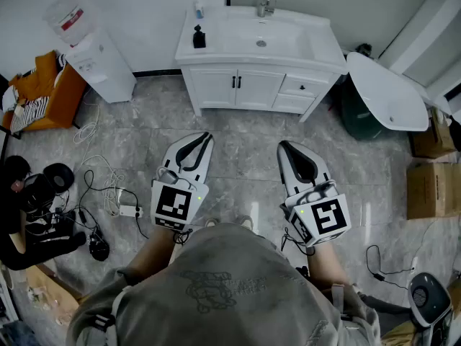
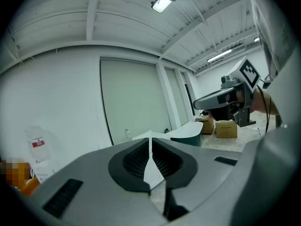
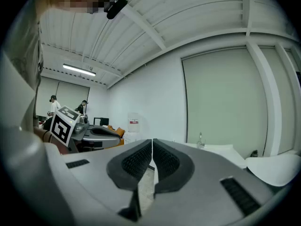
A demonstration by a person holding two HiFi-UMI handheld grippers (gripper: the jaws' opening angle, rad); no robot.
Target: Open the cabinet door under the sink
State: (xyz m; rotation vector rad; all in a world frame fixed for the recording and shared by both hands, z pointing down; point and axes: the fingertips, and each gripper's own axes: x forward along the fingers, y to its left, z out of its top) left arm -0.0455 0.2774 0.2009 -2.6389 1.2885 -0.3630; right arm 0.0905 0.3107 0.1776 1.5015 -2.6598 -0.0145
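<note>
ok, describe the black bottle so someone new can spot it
Find the white vanity against the far wall. The black bottle stands on its top, left of the sink basin, in front of a small pale bottle; it is the only black item up there.

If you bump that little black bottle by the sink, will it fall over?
Probably, yes: the black bottle looks small and taller than wide, so a nudge could tip it. It stands on the smooth white counter, so it might slide first.

Bright overhead light, sharp, fisheye-warped edges
</note>
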